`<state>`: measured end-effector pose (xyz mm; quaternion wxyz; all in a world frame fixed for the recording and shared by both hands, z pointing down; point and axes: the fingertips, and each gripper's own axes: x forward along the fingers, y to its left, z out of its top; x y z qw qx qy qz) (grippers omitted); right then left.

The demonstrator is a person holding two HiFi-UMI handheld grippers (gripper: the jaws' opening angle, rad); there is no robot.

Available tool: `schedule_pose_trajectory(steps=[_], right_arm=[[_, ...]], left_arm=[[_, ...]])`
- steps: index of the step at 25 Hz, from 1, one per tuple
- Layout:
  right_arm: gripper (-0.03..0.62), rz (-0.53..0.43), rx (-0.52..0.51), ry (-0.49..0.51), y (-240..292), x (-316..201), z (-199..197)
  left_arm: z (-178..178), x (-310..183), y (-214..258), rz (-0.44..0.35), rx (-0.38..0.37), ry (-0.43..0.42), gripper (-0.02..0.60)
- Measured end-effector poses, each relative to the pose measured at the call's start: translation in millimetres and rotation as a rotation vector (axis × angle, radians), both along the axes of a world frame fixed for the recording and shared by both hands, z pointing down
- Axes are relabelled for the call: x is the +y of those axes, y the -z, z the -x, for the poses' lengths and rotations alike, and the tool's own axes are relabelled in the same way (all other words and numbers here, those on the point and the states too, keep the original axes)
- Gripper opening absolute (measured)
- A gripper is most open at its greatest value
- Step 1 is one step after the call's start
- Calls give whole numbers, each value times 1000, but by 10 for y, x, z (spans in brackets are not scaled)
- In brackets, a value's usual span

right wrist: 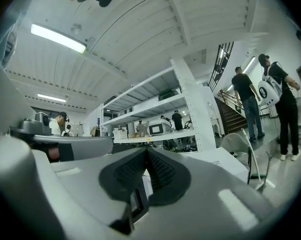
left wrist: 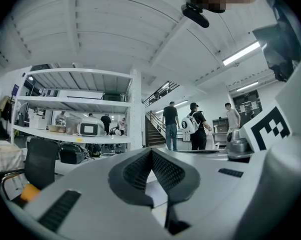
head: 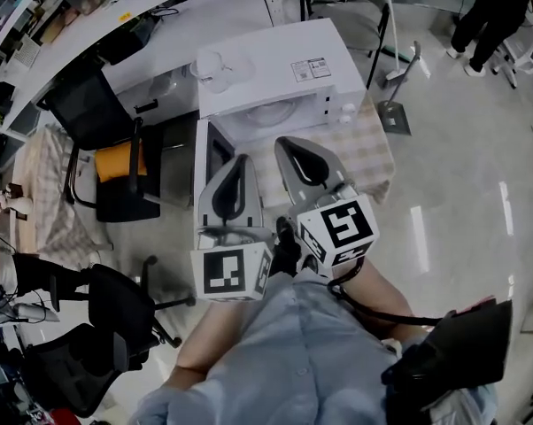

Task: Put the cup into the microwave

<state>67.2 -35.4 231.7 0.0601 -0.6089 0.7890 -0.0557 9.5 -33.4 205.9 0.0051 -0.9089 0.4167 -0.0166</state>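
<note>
**Microwave** (head: 311, 69): white box on a checked tablecloth (head: 364, 153). Its door is swung open at the left, and the cavity shows a pale turntable.

**Left gripper** (head: 240, 168), **right gripper** (head: 293, 149): we hold them side by side in front of the open cavity. Each has its jaws closed together with nothing between them.

**Cup** (head: 212, 67): small, pale, possibly translucent. It stands on the microwave's top near the left edge, and we cannot make out a handle. We judge it light, rigid and smooth-walled, perhaps breakable. We would pinch it gently across the rim or wall and keep it upright.
</note>
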Motion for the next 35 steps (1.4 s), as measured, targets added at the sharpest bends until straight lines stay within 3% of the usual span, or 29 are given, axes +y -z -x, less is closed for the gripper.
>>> schedule_pose_trajectory(steps=[13,20,24,35], right_arm=[[2,35,35,3,-159,-582,-192],[5,-25,66,94,-69,-1134,-108],[5,10,59,113,-181,-1459,-101],[8,22,66,160,-231,-2129,-37]], left_arm=[[-128,-686,-148,17,42,15,0],[-84,-1199,-118,-62,28,86,0],[-26,-1442,-55,-97,39,125,0],[135,-1988,-140,-59,43,170,0]])
